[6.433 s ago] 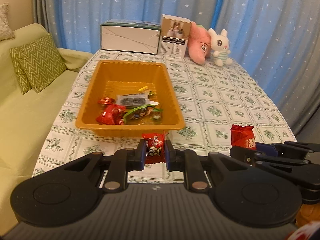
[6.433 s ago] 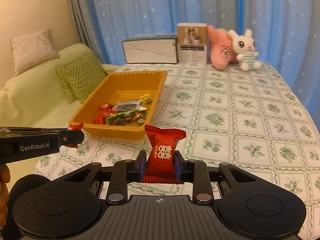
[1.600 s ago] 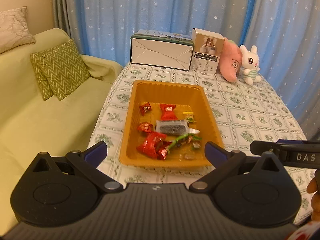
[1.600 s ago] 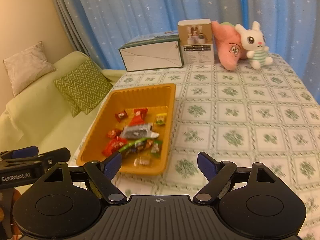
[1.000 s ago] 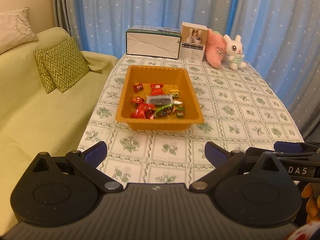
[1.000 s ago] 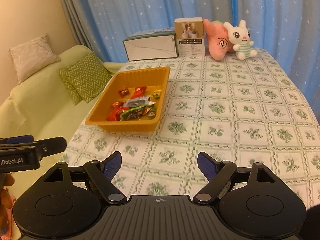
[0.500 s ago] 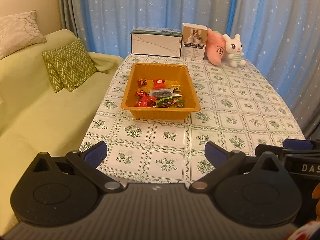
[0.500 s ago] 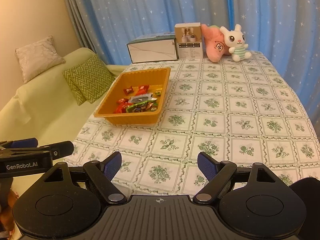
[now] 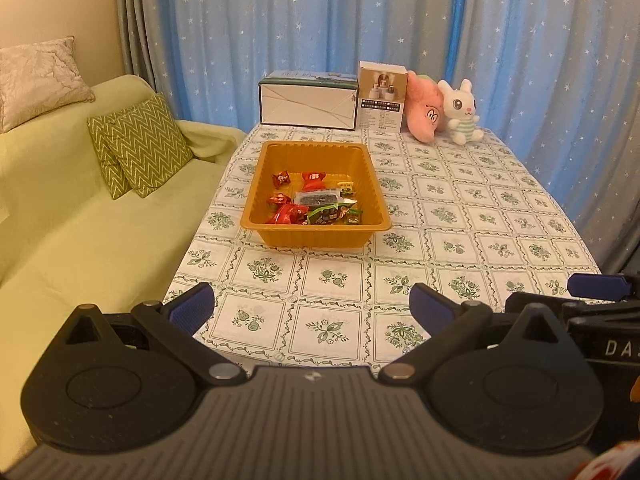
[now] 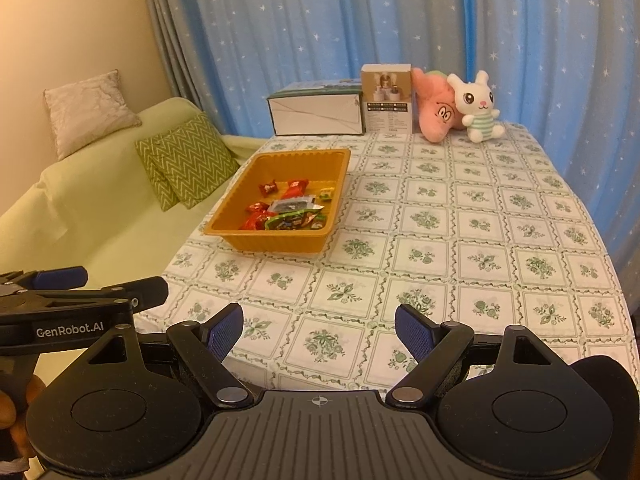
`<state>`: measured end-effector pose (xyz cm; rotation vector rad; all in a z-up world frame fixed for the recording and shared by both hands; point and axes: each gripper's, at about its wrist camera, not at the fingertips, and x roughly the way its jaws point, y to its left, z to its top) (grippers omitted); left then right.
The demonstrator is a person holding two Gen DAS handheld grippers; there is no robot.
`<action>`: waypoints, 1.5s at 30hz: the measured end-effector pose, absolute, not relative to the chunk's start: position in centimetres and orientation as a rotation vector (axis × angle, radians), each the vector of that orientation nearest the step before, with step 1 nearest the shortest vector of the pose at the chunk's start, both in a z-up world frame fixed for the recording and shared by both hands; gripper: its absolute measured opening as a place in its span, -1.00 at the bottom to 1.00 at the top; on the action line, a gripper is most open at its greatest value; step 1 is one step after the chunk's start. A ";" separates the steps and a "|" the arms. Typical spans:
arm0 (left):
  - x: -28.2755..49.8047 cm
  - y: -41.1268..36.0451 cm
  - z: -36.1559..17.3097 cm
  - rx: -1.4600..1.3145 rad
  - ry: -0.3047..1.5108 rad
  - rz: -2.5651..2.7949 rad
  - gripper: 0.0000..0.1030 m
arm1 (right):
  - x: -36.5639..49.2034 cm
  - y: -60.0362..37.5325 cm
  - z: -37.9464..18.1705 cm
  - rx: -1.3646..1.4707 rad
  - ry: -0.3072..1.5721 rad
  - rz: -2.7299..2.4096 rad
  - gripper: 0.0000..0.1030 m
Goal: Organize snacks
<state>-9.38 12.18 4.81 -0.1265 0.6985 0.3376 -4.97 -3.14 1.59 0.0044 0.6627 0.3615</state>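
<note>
An orange tray (image 9: 316,236) (image 10: 276,240) stands on the left half of the table. Inside it lie several wrapped snacks (image 9: 312,206) (image 10: 286,210): red packets, a grey one and a green one. My left gripper (image 9: 312,308) hangs open over the table's near edge, well short of the tray, with nothing between its blue pads. My right gripper (image 10: 318,330) is open too and holds nothing, back at the near edge and to the right of the tray. In the right wrist view the left gripper's fingers (image 10: 100,292) show at the lower left.
A floral tablecloth (image 9: 460,216) covers the table. At its far end stand a white carton (image 9: 308,102), a small box (image 9: 382,98), a pink plush (image 9: 426,108) and a white bunny (image 9: 460,108). A green sofa with cushions (image 9: 140,150) lies left; blue curtains hang behind.
Both grippers have drawn back from the tray and risen a little; the tray now looks smaller and more of the near tablecloth shows. Both stayed open and held nothing.
</note>
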 end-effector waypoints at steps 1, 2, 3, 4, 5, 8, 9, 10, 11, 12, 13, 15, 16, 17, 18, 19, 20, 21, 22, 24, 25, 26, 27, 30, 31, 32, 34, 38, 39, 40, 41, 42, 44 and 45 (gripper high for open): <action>-9.5 12.2 4.8 -0.125 0.697 0.336 1.00 | -5.0 -3.1 1.6 0.004 0.661 0.362 0.61; -9.6 12.2 4.8 -0.126 0.698 0.335 1.00 | -5.1 -3.1 1.7 0.004 0.658 0.361 0.61; -9.7 12.2 4.8 -0.128 0.697 0.335 1.00 | -5.2 -3.1 1.8 0.003 0.653 0.359 0.61; -9.8 12.2 4.8 -0.130 0.697 0.335 1.00 | -5.2 -3.0 1.9 0.001 0.649 0.358 0.61; -9.9 12.2 4.8 -0.131 0.695 0.337 1.00 | -5.3 -3.0 2.0 0.001 0.646 0.358 0.61; -10.2 12.3 4.9 -0.128 0.690 0.342 1.00 | -5.4 -3.0 2.1 -0.003 0.638 0.359 0.61; -10.2 12.3 4.9 -0.129 0.688 0.342 1.00 | -5.4 -3.0 2.1 -0.005 0.636 0.359 0.61; -10.3 12.3 4.9 -0.129 0.687 0.340 1.00 | -5.4 -3.0 2.1 -0.007 0.636 0.358 0.61; -10.3 12.3 4.9 -0.127 0.685 0.338 1.00 | -5.4 -2.9 2.1 -0.007 0.636 0.359 0.61; -10.3 12.3 5.0 -0.125 0.684 0.337 1.00 | -5.4 -3.0 2.1 -0.007 0.637 0.361 0.61; -10.3 12.3 5.0 -0.124 0.684 0.336 1.00 | -5.4 -3.0 2.1 -0.006 0.636 0.362 0.61; -10.3 12.2 5.0 -0.123 0.684 0.336 1.00 | -5.5 -3.0 2.1 -0.005 0.634 0.364 0.61; -10.3 12.2 5.0 -0.123 0.684 0.336 1.00 | -5.4 -3.1 2.1 -0.005 0.633 0.364 0.61; -10.3 12.2 5.0 -0.124 0.684 0.335 1.00 | -5.4 -3.1 2.1 -0.005 0.633 0.363 0.61; -10.3 12.2 5.1 -0.126 0.683 0.334 1.00 | -5.4 -3.1 2.1 -0.005 0.633 0.362 0.61; -10.4 12.2 5.0 -0.127 0.682 0.334 1.00 | -5.4 -3.2 2.0 -0.005 0.633 0.361 0.61; -10.4 12.2 5.0 -0.127 0.682 0.333 1.00 | -5.3 -3.2 2.1 -0.006 0.633 0.361 0.61; -10.4 12.2 5.0 -0.127 0.682 0.333 1.00 | -5.3 -3.2 2.1 -0.006 0.633 0.361 0.61; -10.4 12.2 5.0 -0.127 0.681 0.332 1.00 | -5.3 -3.2 2.1 -0.006 0.633 0.361 0.61; -10.4 12.0 5.0 -0.125 0.681 0.330 1.00 | -5.3 -3.2 2.0 -0.008 0.632 0.361 0.61; -10.4 12.0 5.0 -0.124 0.680 0.329 1.00 | -5.3 -3.2 2.0 -0.009 0.631 0.362 0.61; -10.4 11.9 5.1 -0.124 0.680 0.329 1.00 | -5.3 -3.2 2.0 -0.009 0.630 0.362 0.61; -10.4 11.9 5.1 -0.123 0.680 0.329 1.00 | -5.3 -3.2 2.1 -0.009 0.629 0.364 0.61; -10.4 11.9 5.1 -0.124 0.679 0.329 1.00 | -5.4 -3.3 2.0 -0.009 0.627 0.364 0.61; -10.4 11.9 5.2 -0.124 0.678 0.329 1.00 | -5.4 -3.3 2.0 -0.010 0.626 0.362 0.61; -10.3 11.9 5.2 -0.124 0.678 0.328 1.00 | -5.4 -3.4 2.0 -0.010 0.626 0.361 0.61; -10.3 11.9 5.2 -0.123 0.679 0.327 1.00 | -5.4 -3.4 2.0 -0.010 0.625 0.359 0.61; -10.2 12.0 5.1 -0.124 0.683 0.325 1.00 | -5.3 -3.5 2.0 -0.010 0.624 0.359 0.61; -10.2 12.0 5.1 -0.124 0.684 0.325 1.00 | -5.3 -3.5 2.0 -0.010 0.624 0.359 0.61; -10.2 12.0 5.1 -0.125 0.684 0.326 1.00 | -5.3 -3.5 2.0 -0.009 0.624 0.359 0.61; -10.2 12.0 5.1 -0.124 0.685 0.325 1.00 | -5.3 -3.5 2.0 -0.010 0.624 0.359 0.61; -10.3 11.9 5.1 -0.123 0.684 0.324 1.00 | -5.3 -3.5 2.0 -0.010 0.624 0.359 0.61; -10.3 11.9 5.1 -0.125 0.684 0.324 1.00 | -5.2 -3.6 2.0 -0.010 0.625 0.359 0.61; -10.3 11.9 5.1 -0.125 0.683 0.324 1.00 | -5.2 -3.6 2.0 -0.010 0.625 0.358 0.61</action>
